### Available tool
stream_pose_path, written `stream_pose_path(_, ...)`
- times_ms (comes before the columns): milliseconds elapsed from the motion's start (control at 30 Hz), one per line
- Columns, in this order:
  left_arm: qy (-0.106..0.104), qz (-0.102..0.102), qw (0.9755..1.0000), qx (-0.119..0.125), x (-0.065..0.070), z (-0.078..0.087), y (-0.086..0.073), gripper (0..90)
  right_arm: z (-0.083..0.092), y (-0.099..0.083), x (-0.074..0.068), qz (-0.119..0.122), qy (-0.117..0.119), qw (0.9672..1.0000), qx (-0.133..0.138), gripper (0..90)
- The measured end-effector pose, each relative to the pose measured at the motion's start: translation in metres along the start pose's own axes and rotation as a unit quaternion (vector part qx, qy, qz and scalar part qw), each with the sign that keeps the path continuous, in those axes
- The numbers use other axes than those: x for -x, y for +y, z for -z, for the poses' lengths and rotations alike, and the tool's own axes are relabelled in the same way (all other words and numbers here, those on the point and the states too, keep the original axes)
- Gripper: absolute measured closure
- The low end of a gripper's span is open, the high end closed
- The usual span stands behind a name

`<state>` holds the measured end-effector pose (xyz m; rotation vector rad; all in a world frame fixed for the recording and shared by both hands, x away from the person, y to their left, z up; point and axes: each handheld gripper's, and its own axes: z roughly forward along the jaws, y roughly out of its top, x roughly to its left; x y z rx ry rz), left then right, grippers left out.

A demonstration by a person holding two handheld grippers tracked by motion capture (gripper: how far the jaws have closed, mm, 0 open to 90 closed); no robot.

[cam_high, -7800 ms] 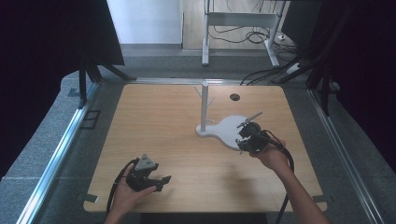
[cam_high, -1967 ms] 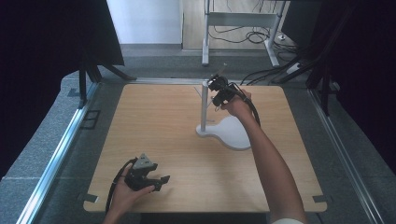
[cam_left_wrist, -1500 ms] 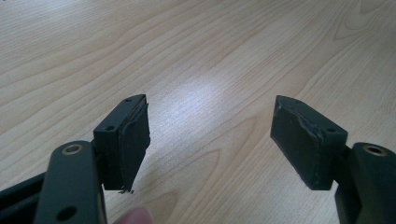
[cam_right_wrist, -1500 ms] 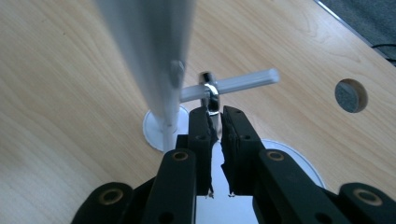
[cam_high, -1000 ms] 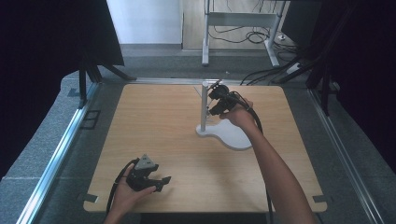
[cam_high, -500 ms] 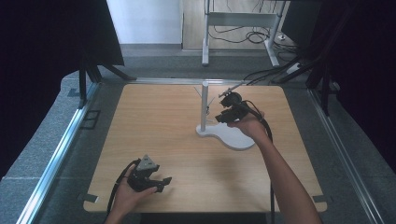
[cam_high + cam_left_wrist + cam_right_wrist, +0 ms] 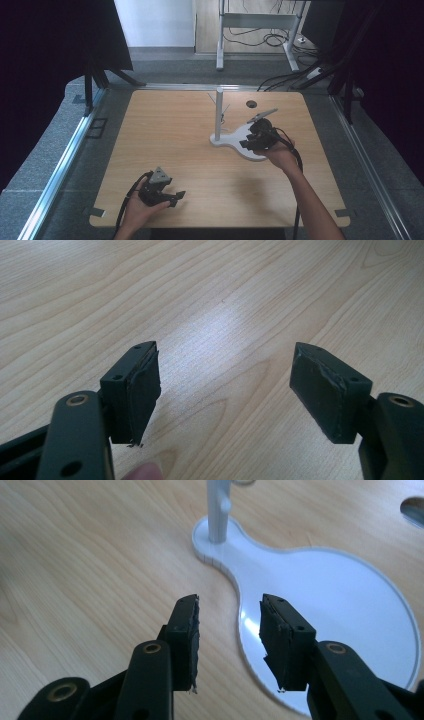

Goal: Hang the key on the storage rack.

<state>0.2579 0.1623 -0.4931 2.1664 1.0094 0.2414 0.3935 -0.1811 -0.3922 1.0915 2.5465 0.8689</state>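
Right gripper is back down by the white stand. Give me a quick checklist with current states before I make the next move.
1. Right gripper empty: ok, jaws have just been opening, nothing between them.
2. Right gripper placement: ok, above the edge of the white stand base.
3. Stand pole upright on its base: ok.
4. Something thin hanging at the pole's upper part: cannot tell, too small to make out.
5. Left gripper open and empty: ok, low over bare wooden table.
6. Left gripper clear of the stand: ok, near the table's front edge.
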Motion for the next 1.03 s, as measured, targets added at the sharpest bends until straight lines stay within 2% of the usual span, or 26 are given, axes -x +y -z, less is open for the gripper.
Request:
stream_pose_path(33,0.0,0.0,1.0,-0.001,0.0,0.0,0.0,28.7,-0.001,-0.009,-0.002,0.001,-0.003,1.0,-0.002,58.4)
stream_pose_path(133,0.001,0.0,1.0,0.0,0.001,0.0,0.0,28.7,-0.002,-0.019,-0.003,0.002,-0.004,1.0,-0.001,58.1)
stream_pose_path(300,0.001,0.0,1.0,-0.001,0.001,0.0,0.0,28.7,-0.009,-0.048,-0.011,-0.003,-0.001,1.0,-0.006,57.2)
stream_pose_path(500,0.002,-0.002,1.0,-0.005,0.002,-0.002,0.0,28.7,-0.018,-0.076,-0.015,-0.018,0.003,0.9998,-0.006,56.7)
stream_pose_path(733,0.003,-0.002,1.0,-0.007,0.003,-0.004,-0.001,28.7,-0.024,-0.098,-0.013,-0.032,0.004,0.9995,0.003,57.1)
stream_pose_path(867,0.003,-0.002,1.0,-0.009,0.003,-0.005,-0.001,28.8,-0.022,-0.103,-0.01,-0.04,0.003,0.9992,0.008,57.1)
stream_pose_path(933,0.004,-0.004,0.9999,-0.009,0.004,-0.005,-0.001,28.7,-0.019,-0.108,-0.007,-0.046,-0.003,0.9988,0.018,56.4)
stream_pose_path(1000,0.003,-0.004,1.0,-0.008,0.004,-0.004,-0.001,28.7,-0.018,-0.115,-0.003,-0.05,-0.023,0.9981,0.028,54.0)
stream_pose_path(1033,0.003,-0.004,1.0,-0.008,0.004,-0.004,-0.001,28.7,-0.018,-0.115,-0.003,-0.05,-0.023,0.9981,0.028,54.0)
